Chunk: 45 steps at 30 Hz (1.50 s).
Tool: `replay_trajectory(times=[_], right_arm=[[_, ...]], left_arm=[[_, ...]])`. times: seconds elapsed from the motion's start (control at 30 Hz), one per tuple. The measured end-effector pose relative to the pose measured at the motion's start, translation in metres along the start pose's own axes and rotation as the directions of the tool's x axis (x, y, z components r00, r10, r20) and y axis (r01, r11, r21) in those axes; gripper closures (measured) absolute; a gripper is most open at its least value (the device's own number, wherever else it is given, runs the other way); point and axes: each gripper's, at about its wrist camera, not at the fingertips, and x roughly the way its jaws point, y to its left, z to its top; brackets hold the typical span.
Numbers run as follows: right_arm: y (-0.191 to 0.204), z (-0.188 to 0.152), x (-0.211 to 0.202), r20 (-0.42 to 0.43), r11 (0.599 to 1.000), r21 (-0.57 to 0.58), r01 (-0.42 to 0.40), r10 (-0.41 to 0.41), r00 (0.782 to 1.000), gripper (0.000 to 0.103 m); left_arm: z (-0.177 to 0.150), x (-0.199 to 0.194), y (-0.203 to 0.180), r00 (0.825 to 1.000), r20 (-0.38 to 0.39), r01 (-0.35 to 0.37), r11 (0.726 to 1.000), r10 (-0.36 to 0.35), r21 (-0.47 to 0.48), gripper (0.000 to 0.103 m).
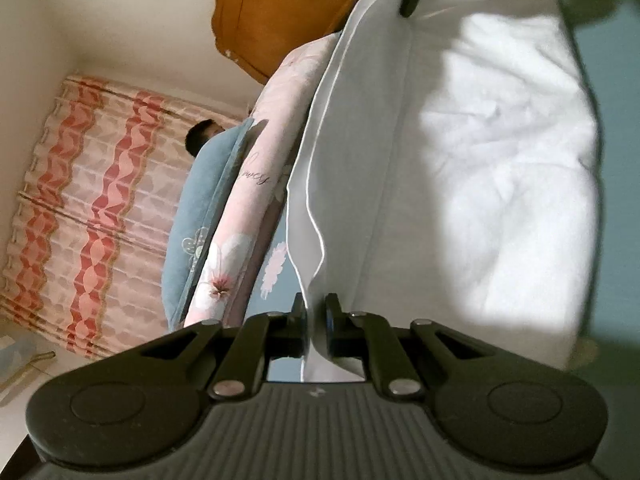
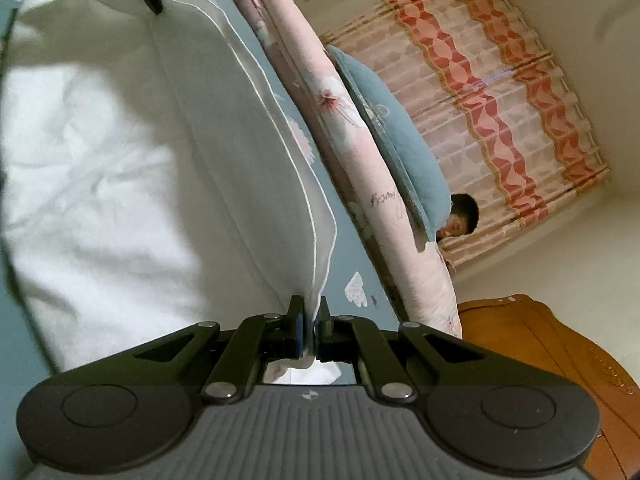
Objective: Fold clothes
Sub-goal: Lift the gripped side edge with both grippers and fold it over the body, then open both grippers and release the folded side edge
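Observation:
A white garment (image 1: 480,160) lies spread over a blue-grey bed sheet (image 1: 616,120), with one long edge lifted and stretched between my two grippers. My left gripper (image 1: 315,305) is shut on one corner of that edge, and the thin cloth runs down between its pads. At the far end of the same edge my right gripper (image 1: 408,6) pinches the cloth. In the right wrist view, my right gripper (image 2: 310,307) is shut on the white garment (image 2: 120,160), while my left gripper (image 2: 154,5) holds the opposite corner.
A rolled pink floral quilt (image 1: 260,160) and a blue pillow (image 1: 200,208) lie along the bed beside the garment. Past them are a person's head (image 2: 464,212), a pink and red curtain (image 2: 500,100) and a wooden headboard (image 2: 560,352).

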Motion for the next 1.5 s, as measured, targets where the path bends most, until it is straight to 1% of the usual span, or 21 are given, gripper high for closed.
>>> replay_trajectory(times=[0.17, 0.27, 0.37, 0.43, 0.63, 0.8, 0.93, 0.97, 1.0, 1.03, 1.07, 1.1, 1.13, 1.17, 1.2, 1.23, 1.3, 1.33, 1.4, 1.43, 1.5], right_arm=[[-0.014, 0.002, 0.048, -0.008, 1.0, 0.017, 0.012, -0.012, 1.0, 0.098], [-0.018, 0.003, 0.076, -0.019, 1.0, 0.022, 0.008, -0.008, 1.0, 0.098], [-0.014, 0.005, 0.1, -0.032, 1.0, 0.008, -0.005, 0.005, 0.999, 0.098], [-0.011, 0.004, 0.114, -0.044, 1.0, 0.006, -0.031, 0.031, 0.999, 0.098], [-0.004, 0.002, 0.139, -0.054, 0.998, 0.016, -0.056, 0.057, 0.997, 0.098], [0.0, -0.002, 0.149, -0.078, 0.995, 0.048, -0.092, 0.095, 0.992, 0.097], [0.001, -0.004, 0.155, -0.085, 0.992, 0.071, -0.107, 0.113, 0.99, 0.097], [0.0, -0.003, 0.156, -0.088, 0.991, 0.077, -0.107, 0.114, 0.99, 0.096], [-0.002, -0.002, 0.157, -0.091, 0.991, 0.084, -0.106, 0.114, 0.989, 0.09], [-0.004, -0.002, 0.157, -0.091, 0.99, 0.093, -0.106, 0.115, 0.989, 0.083], [-0.007, -0.001, 0.157, -0.089, 0.989, 0.102, -0.107, 0.116, 0.989, 0.08], [-0.01, -0.001, 0.157, -0.087, 0.988, 0.112, -0.107, 0.117, 0.989, 0.071], [-0.015, -0.001, 0.156, -0.082, 0.985, 0.127, -0.118, 0.129, 0.988, 0.059], [-0.022, -0.001, 0.154, -0.074, 0.978, 0.152, -0.14, 0.153, 0.985, 0.052], [-0.031, -0.003, 0.153, -0.063, 0.969, 0.184, -0.167, 0.181, 0.981, 0.04], [-0.04, -0.004, 0.152, -0.05, 0.957, 0.216, -0.194, 0.209, 0.977, 0.036], [-0.058, -0.007, 0.151, -0.02, 0.928, 0.279, -0.247, 0.263, 0.965, 0.036], [-0.069, -0.01, 0.15, 0.002, 0.906, 0.326, -0.271, 0.286, 0.958, 0.035], [-0.094, -0.017, 0.149, 0.053, 0.846, 0.43, -0.315, 0.325, 0.944, 0.035], [-0.106, -0.022, 0.146, 0.078, 0.812, 0.485, -0.325, 0.329, 0.941, 0.033], [-0.125, -0.036, 0.139, 0.097, 0.755, 0.578, -0.309, 0.313, 0.945, 0.032]], left_arm=[[0.003, 0.046, 0.007, 1.0, -0.019, -0.009, 1.0, 0.009, -0.015, 0.096], [0.001, 0.064, 0.007, 0.999, -0.03, -0.013, 1.0, 0.012, -0.028, 0.096], [-0.001, 0.082, 0.005, 0.999, -0.05, 0.004, 0.999, -0.006, -0.038, 0.093], [-0.005, 0.092, 0.004, 0.998, -0.055, 0.019, 0.998, -0.022, -0.055, 0.092], [-0.01, 0.112, -0.005, 0.997, -0.07, 0.03, 0.998, -0.035, -0.062, 0.092], [-0.015, 0.131, -0.005, 0.994, -0.08, 0.067, 0.992, -0.075, -0.103, 0.088], [-0.017, 0.139, -0.011, 0.992, -0.087, 0.08, 0.992, -0.089, -0.102, 0.087], [-0.017, 0.139, -0.012, 0.992, -0.086, 0.081, 0.991, -0.09, -0.104, 0.087], [-0.016, 0.14, -0.01, 0.992, -0.087, 0.084, 0.99, -0.094, -0.112, 0.085], [-0.016, 0.142, -0.006, 0.991, -0.09, 0.087, 0.988, -0.099, -0.128, 0.078], [-0.016, 0.14, -0.002, 0.991, -0.087, 0.084, 0.984, -0.098, -0.156, 0.072], [-0.017, 0.137, 0.005, 0.992, -0.072, 0.089, 0.978, -0.104, -0.188, 0.054], [-0.018, 0.133, 0.013, 0.992, -0.053, 0.097, 0.97, -0.111, -0.223, 0.041], [-0.019, 0.128, 0.021, 0.992, -0.033, 0.106, 0.96, -0.118, -0.258, 0.037], [-0.02, 0.124, 0.032, 0.992, -0.019, 0.115, 0.948, -0.126, -0.297, 0.035], [-0.021, 0.123, 0.04, 0.991, -0.014, 0.118, 0.939, -0.13, -0.324, 0.035], [-0.026, 0.12, 0.057, 0.991, -0.022, 0.111, 0.917, -0.13, -0.382, 0.034], [-0.028, 0.119, 0.065, 0.991, -0.027, 0.107, 0.905, -0.129, -0.411, 0.034], [-0.036, 0.113, 0.08, 0.985, -0.021, 0.137, 0.86, -0.169, -0.491, 0.034], [-0.041, 0.11, 0.087, 0.982, -0.016, 0.153, 0.834, -0.19, -0.531, 0.034], [-0.052, 0.098, 0.091, 0.971, -0.012, 0.183, 0.781, -0.237, -0.598, 0.034]])
